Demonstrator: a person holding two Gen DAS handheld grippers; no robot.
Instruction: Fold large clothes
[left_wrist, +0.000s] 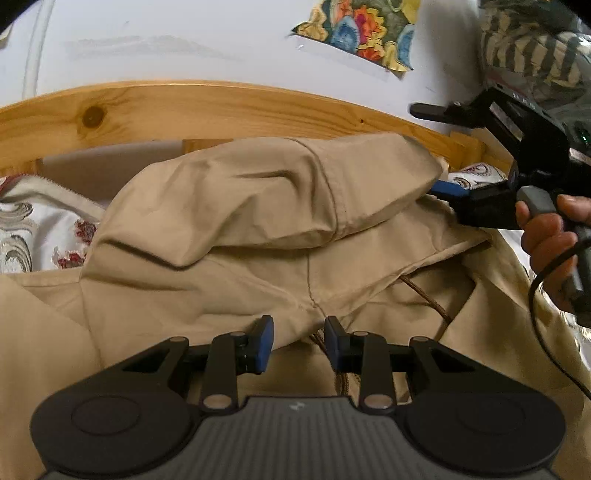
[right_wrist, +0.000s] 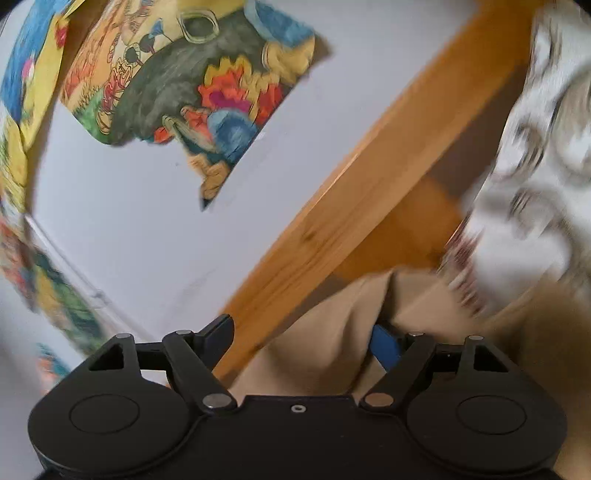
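Observation:
A large beige hooded jacket (left_wrist: 229, 236) lies spread on the bed, its hood bulging upward and a brown drawstring (left_wrist: 424, 299) trailing across it. My left gripper (left_wrist: 299, 343) is open just above the fabric near the hood seam, holding nothing. My right gripper (left_wrist: 439, 151) shows at the right of the left wrist view, jaws wide open, its lower blue pad (left_wrist: 448, 190) touching the hood's edge. In the blurred right wrist view my right gripper (right_wrist: 303, 339) is open with beige cloth (right_wrist: 332, 339) lying between the fingers, against the right blue pad (right_wrist: 384, 347).
A wooden bed frame rail (left_wrist: 207, 107) runs behind the jacket, against a white wall (left_wrist: 184, 44) with a colourful picture (left_wrist: 365, 29). A patterned white bedcover (left_wrist: 33, 225) lies at the left. A striped garment (left_wrist: 532, 48) hangs at the top right.

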